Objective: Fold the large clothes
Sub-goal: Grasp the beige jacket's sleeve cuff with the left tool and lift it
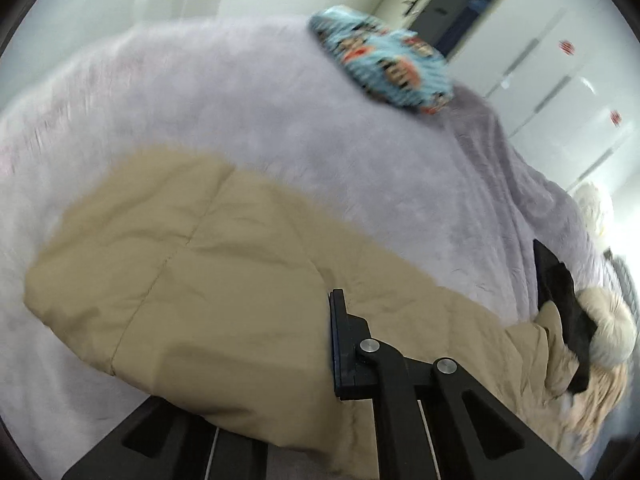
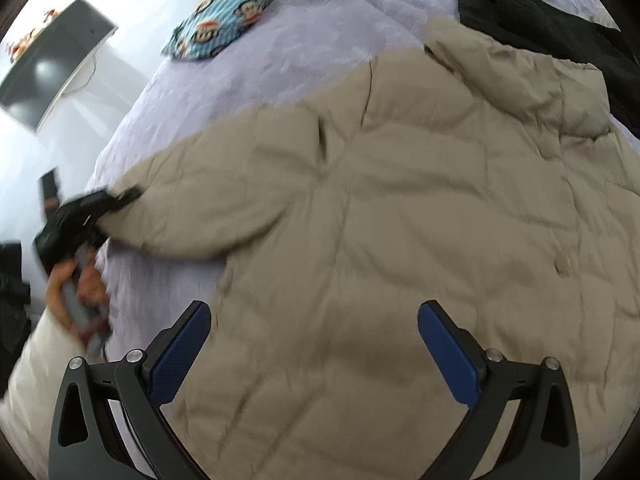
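A beige quilted puffer jacket [image 2: 380, 208] lies spread flat on a bed covered with a pale lilac fleece blanket [image 2: 248, 88]. The right gripper [image 2: 316, 344] hovers above the jacket's body with its blue-padded fingers [image 2: 182, 354] spread wide apart and nothing between them; the beige fabric fills the space under and ahead of them. Out to the left of these fingers, the jacket's sleeve stretches to the bed's edge, where the left gripper [image 2: 120, 200] is clamped on the cuff end, held by a person's hand [image 2: 76, 284] in a white sleeve. In the left wrist view only one black finger [image 1: 340, 344] shows clearly, pressed against the sleeve fabric, which bunches over the other side; the fingers are closed on the jacket. Ahead of the left gripper's fingers, the sleeve [image 1: 168, 264] runs across the blanket. Far beyond both pairs of fingers, a light blue striped cloth printed with cartoon monkey faces [image 2: 218, 24] rests on the blanket. A black garment [image 2: 552, 32] lies beyond the jacket's collar, to the upper right of the right fingers. No container is in view.
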A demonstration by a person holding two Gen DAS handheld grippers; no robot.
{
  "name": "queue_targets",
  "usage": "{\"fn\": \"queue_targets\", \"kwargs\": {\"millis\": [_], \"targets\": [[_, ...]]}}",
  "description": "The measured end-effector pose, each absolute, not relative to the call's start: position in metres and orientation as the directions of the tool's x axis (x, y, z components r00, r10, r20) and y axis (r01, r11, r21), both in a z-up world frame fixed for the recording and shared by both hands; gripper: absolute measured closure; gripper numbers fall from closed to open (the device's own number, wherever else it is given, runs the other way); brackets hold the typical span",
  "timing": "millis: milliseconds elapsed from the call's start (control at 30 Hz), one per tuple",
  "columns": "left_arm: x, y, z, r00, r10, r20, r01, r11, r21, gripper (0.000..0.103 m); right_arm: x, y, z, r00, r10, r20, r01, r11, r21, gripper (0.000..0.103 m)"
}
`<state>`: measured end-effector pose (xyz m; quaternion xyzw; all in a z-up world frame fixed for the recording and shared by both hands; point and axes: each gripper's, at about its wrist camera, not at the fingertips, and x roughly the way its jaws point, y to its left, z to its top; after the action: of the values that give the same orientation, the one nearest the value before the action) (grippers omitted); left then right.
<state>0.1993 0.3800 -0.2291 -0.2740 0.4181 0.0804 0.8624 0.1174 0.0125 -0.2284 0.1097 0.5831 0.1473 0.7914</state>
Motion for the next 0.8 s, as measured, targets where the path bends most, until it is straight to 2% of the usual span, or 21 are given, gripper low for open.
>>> {"fn": "queue_targets", "kwargs": {"millis": [33,67,100,300,567,667,800], "targets": [[0.197,0.377,-0.218,0.652,-0.082,-0.754,-0.349,0.850,-0.394,0.094,0.125,0.016,-0.232,0.272,0.381,-0.884,-0.095,0.925,0.369,0.031],[0.191,0.373,-0.206,0.668,-0.076,-0.740,-0.325,0.865,-0.382,0.094,0.134,0.022,-0.238,0.260,0.393,-0.882,-0.085,0.919,0.384,0.067],[0.190,0.368,-0.195,0.681,-0.072,-0.729,-0.304,0.877,-0.371,0.094,0.140,0.026,-0.242,0.255,0.402,-0.879,-0.078,0.915,0.396,0.085],[0.175,0.324,-0.139,0.747,-0.098,-0.658,-0.139,0.944,-0.299,0.094,0.170,0.067,-0.274,0.236,0.495,-0.836,-0.089,0.868,0.488,0.088],[0.175,0.222,-0.098,0.753,-0.247,-0.610,0.103,0.960,-0.262,0.094,0.180,0.062,-0.307,0.177,0.554,-0.813,0.000,0.826,0.563,0.088],[0.182,0.165,-0.092,0.714,-0.324,-0.621,0.192,0.943,-0.271,0.094,0.171,0.034,-0.301,0.171,0.623,-0.763,0.060,0.767,0.639,0.088],[0.189,0.081,-0.106,0.633,-0.390,-0.669,0.302,0.920,-0.251,0.094,0.148,-0.031,-0.284,0.229,0.602,-0.765,0.139,0.758,0.638,0.088]]}}
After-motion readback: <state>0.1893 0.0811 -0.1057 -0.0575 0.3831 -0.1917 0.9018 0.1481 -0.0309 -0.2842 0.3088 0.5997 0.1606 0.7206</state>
